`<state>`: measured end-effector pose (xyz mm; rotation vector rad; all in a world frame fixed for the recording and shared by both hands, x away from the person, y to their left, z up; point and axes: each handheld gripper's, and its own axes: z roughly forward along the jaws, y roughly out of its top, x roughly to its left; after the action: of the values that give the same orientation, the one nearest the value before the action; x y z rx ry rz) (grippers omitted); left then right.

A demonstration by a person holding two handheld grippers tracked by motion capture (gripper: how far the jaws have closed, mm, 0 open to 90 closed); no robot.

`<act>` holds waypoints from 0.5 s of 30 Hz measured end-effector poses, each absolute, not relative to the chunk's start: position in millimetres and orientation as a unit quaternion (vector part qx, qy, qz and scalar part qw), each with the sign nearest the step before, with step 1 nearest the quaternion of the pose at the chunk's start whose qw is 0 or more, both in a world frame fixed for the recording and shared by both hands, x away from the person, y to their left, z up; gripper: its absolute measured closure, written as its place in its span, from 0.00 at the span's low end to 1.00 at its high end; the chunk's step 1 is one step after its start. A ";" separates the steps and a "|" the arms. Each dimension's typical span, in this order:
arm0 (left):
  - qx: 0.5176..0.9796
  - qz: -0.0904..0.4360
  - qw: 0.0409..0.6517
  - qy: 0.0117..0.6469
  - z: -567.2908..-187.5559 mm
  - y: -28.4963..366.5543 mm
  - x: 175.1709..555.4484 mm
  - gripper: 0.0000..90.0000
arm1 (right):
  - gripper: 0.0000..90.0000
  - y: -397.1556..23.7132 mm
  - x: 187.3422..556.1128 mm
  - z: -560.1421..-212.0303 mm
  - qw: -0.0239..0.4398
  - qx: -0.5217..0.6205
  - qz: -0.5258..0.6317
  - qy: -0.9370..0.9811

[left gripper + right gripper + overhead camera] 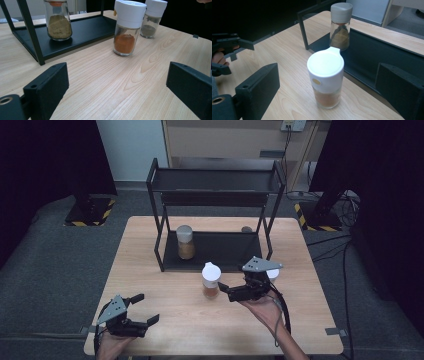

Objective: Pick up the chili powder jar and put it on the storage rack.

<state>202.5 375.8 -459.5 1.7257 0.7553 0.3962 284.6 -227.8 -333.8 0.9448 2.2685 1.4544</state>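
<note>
A white-capped jar point(326, 79) of orange spice stands upright between the right gripper's point(327, 87) wide-open, empty jaws.

The left gripper point(143, 308) is held low at the near left, jaws spread wide and aimed right. The right gripper point(223, 288) is held right of centre, jaws parted and aimed left.
</note>
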 end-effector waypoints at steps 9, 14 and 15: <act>0.735 0.169 0.572 0.322 -459.5 376.1 202.4 0.04 | 0.07 -208.7 299.9 -338.6 0.134 0.330 0.488 0.797; 0.734 0.168 0.573 0.324 -460.1 376.6 202.4 0.04 | 0.07 -200.4 306.9 -341.3 0.132 0.331 0.482 0.801; 0.734 0.168 0.573 0.324 -460.1 376.6 202.5 0.04 | 0.07 -198.4 308.3 -341.9 0.131 0.332 0.481 0.801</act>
<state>202.5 376.6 -460.1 1.7202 0.7584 0.3938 308.3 -198.4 -341.9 0.9628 2.3263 1.3956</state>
